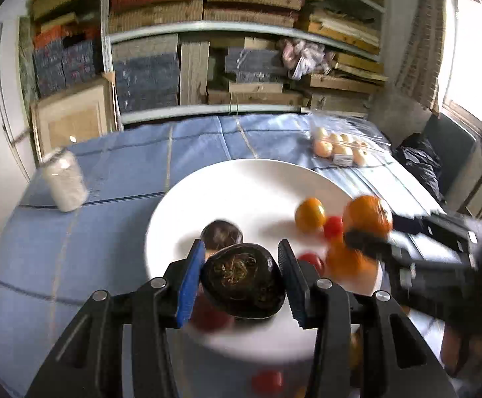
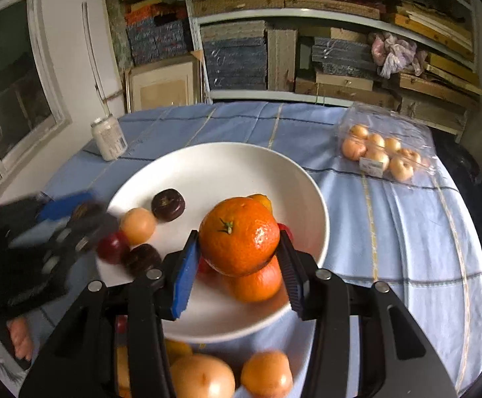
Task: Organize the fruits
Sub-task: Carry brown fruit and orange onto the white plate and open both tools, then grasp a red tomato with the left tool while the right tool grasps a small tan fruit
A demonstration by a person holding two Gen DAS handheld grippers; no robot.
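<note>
Nearest in the left wrist view: left gripper point(image 1: 241, 278) clamped on a dark fruit point(image 1: 242, 282), fingers point(image 1: 191, 275) pressing both flanks, held over the white bowl point(image 1: 247, 179). Right gripper point(image 2: 239, 252) likewise closed on a mandarin point(image 2: 239, 235) above the same bowl. Best done by lowering each fruit onto bare bowl floor beside its own kind, then releasing gently to prevent rolling. Farther off on the blue-clothed worktop point(image 2: 406, 232): a packet of pale fruit point(image 2: 380, 152) and a white jar point(image 2: 108, 139). Blurred: the other gripper in each view. Cut off: loose fruit at the lower edge.
</note>
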